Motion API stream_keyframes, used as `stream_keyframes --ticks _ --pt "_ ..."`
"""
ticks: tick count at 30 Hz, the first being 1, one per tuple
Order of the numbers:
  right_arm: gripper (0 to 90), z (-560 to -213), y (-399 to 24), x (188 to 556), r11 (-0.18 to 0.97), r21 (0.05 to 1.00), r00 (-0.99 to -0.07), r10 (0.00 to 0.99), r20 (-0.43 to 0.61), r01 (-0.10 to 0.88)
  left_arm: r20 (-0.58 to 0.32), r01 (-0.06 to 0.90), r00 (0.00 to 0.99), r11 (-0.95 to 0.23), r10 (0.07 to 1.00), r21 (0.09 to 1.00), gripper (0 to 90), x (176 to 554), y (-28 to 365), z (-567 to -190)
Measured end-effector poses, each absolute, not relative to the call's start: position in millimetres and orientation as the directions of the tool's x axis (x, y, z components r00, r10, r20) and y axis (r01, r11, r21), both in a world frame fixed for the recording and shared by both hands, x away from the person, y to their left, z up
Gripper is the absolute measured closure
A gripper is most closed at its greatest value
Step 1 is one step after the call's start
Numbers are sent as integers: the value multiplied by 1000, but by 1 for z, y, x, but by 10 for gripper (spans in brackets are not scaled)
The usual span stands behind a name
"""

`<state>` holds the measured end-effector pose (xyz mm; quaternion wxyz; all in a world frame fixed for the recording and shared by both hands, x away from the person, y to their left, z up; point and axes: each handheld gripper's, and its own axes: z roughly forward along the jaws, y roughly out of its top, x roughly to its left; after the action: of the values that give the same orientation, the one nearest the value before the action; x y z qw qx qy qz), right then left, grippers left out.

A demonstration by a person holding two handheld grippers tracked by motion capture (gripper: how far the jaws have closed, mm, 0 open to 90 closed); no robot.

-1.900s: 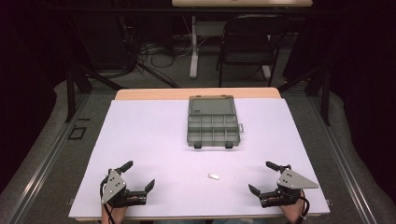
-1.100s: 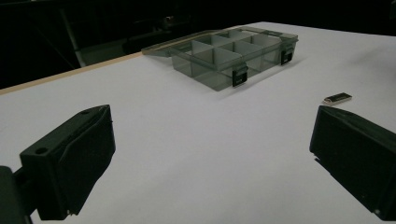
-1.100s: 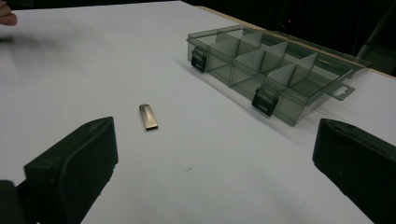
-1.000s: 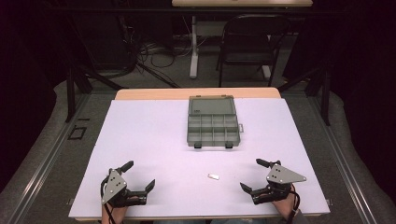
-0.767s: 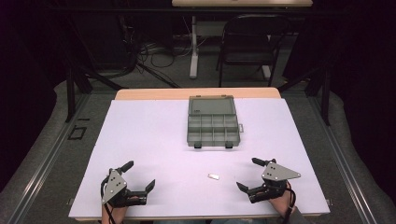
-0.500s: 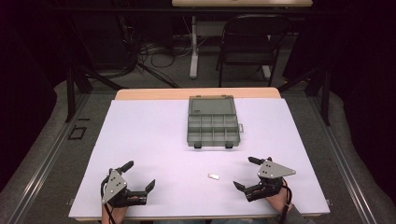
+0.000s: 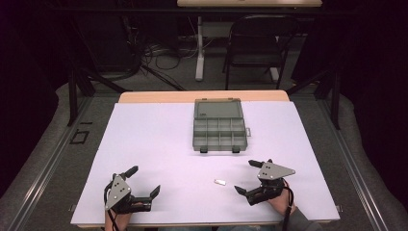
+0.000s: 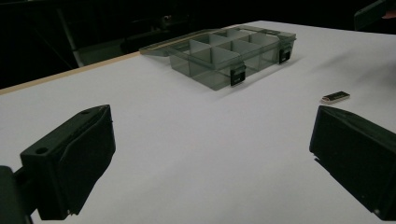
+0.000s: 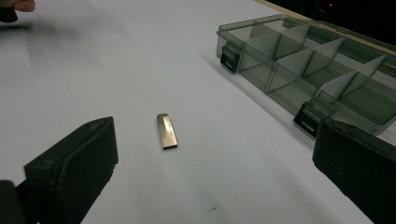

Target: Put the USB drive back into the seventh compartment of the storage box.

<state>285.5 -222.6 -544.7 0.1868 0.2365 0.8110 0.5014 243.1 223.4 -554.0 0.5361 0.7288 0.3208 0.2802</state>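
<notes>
We hold our right tool [image 7: 248, 177] low over the white worktop [image 7: 159, 139] with its jaws spread wide, gripping nothing. The small metal USB stick [image 9: 166, 131] lies flat just ahead of it, between the jaws' lines and untouched. Our left tool [image 7: 143, 182] rests near the front edge, also wide open. The open compartment box [image 7: 218, 131] sits farther back.
</notes>
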Motion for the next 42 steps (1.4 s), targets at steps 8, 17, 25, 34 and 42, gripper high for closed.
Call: stream_keyframes --ticks 8,17,25,34,42 --pt "0 -542 -214 291 398 896 -839 542 -54 199 65 165 637 -218 768 962 2 242 223 -554" --pt "0 -540 -203 301 419 885 -860 509 -43 203 67 164 637 -220 768 962 2 243 223 -554" --pt "0 -541 -194 307 437 876 -876 481 -36 204 68 164 637 -221 768 962 2 243 223 -554" --pt "0 -545 -186 314 461 863 -888 459 -31 209 66 165 642 -222 764 961 2 243 222 -554" --pt "0 -548 -176 320 481 853 -901 433 -31 202 66 166 640 -222 766 961 2 243 222 -554"
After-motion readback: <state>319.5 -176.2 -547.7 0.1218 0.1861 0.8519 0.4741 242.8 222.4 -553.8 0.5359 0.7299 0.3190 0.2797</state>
